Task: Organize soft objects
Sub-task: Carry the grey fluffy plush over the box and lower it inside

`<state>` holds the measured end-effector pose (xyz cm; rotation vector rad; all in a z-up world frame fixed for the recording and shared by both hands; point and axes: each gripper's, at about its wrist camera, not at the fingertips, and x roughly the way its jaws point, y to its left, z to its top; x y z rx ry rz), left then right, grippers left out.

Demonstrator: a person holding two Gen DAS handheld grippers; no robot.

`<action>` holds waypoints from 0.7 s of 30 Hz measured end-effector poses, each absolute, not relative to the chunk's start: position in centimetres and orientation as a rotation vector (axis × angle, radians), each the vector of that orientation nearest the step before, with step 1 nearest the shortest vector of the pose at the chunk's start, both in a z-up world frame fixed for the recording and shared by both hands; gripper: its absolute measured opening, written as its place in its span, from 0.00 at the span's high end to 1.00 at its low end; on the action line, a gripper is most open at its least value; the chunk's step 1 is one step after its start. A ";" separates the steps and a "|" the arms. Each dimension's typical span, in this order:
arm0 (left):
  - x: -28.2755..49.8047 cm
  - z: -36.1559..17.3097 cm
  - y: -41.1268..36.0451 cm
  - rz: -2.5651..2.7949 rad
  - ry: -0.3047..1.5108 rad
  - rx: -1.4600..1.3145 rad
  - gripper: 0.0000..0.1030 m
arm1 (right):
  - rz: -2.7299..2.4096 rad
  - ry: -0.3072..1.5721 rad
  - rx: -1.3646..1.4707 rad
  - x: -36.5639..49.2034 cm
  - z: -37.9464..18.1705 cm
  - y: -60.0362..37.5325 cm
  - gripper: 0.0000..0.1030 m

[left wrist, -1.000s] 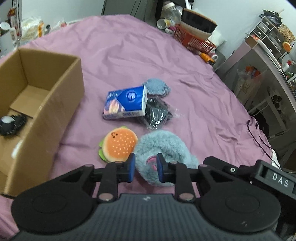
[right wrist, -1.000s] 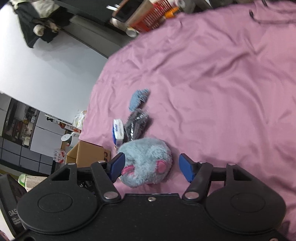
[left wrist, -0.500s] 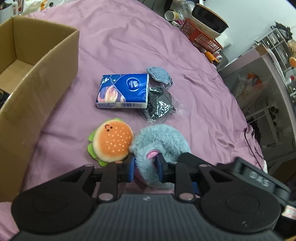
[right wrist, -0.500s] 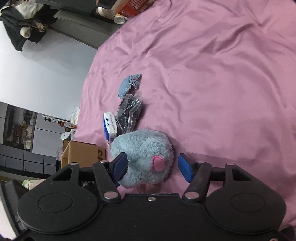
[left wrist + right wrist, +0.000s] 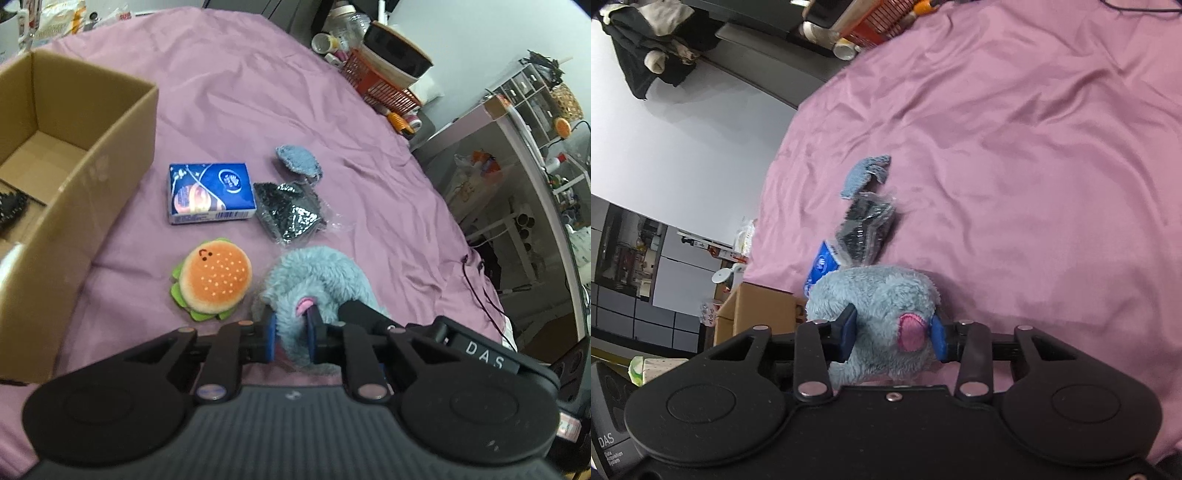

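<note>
Left gripper [image 5: 291, 334]: jaws pinched tight on a fold of the blue plush toy [image 5: 317, 273]. Right gripper [image 5: 892, 334]: jaws just closing, pads pressing the toy's sides. Toy low over the purple bedsheet [image 5: 229, 110]. Burger plush [image 5: 212, 278], tissue pack [image 5: 210, 194], black bagged item [image 5: 290, 212], blue pad [image 5: 297, 158] still out. Cardboard box [image 5: 92, 155] holds one dark item; most sorting remains.

The left tongs [image 5: 291, 338] pinch the fluffy blue plush [image 5: 317, 280] at 6 o'clock on the purple bed [image 5: 258, 92]. The burger plush [image 5: 212, 280] lies at its 9 o'clock, the cardboard box [image 5: 74, 177] further at 10.
</note>
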<state>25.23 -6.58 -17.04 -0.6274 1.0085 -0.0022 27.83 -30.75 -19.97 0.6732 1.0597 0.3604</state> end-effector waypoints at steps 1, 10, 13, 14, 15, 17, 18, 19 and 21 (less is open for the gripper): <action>25.0 -16.7 -6.5 -0.007 1.004 -0.625 0.86 | 0.364 1.050 0.662 27.5 -19.5 -30.6 0.62; 22.4 -13.7 -4.6 -0.013 0.969 -0.609 0.86 | 0.373 0.984 0.618 24.8 -16.2 -28.3 0.62; 21.6 -12.7 -3.4 -0.013 0.949 -0.614 0.86 | 0.377 0.970 0.624 24.1 -15.3 -27.3 0.62; 21.3 -12.3 -2.9 -0.013 0.941 -0.618 0.86 | 0.378 0.966 0.622 23.9 -15.0 -26.9 0.62; 21.0 -12.0 -2.5 -0.012 0.934 -0.619 0.86 | 0.380 0.958 0.616 23.6 -14.6 -26.4 0.62; 20.5 -11.3 -1.9 -0.011 0.920 -0.609 0.86 | 0.388 0.944 0.604 23.2 -13.9 -25.5 0.62; 20.3 -11.0 -1.5 -0.012 0.914 -0.605 0.86 | 0.392 0.939 0.602 23.1 -13.7 -25.1 0.62; 20.1 -10.7 -1.0 -0.010 0.910 -0.606 0.86 | 0.396 0.936 0.599 23.0 -13.4 -24.6 0.62; 19.6 -10.1 -0.1 -0.009 0.897 -0.611 0.86 | 0.404 0.931 0.585 22.7 -12.8 -23.7 0.62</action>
